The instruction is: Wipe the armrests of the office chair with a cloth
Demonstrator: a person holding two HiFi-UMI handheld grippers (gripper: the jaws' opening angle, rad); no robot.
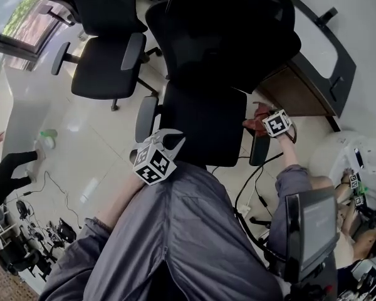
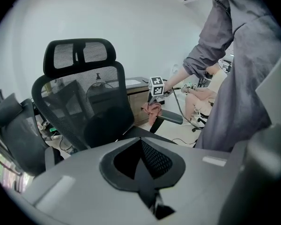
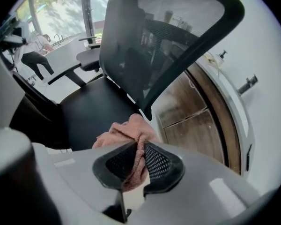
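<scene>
Head view: the office chair [image 1: 203, 124] stands straight ahead of the person, its seat facing them. The right gripper [image 1: 271, 124] hangs over the back end of the chair's right armrest [image 1: 258, 148], with the pink cloth [image 1: 259, 114] bunched under it. That armrest's long axis runs from the cloth toward the person, so the stroke would likely be a pull along it toward the front end. The left gripper [image 1: 169, 140] sits just beside the left armrest [image 1: 146, 118], near its front end, and carries no cloth.

Left gripper view: the left gripper [image 2: 141, 148] has its jaws closed together, with nothing between them. Across the seat, the cloth [image 2: 152, 109] rests at the end of the far armrest [image 2: 171, 118] nearest the backrest, with the right gripper [image 2: 155, 97] above it.

Right gripper view: the right gripper [image 3: 138, 157] is clamped on the cloth [image 3: 127, 131], a fold pinched between the pads and the rest bulging out ahead. The armrest itself is hidden beneath the cloth; the seat [image 3: 91, 111] lies to the left, the backrest [image 3: 150, 41] rises ahead. The right hand is plainly the one placed to wipe.
</scene>
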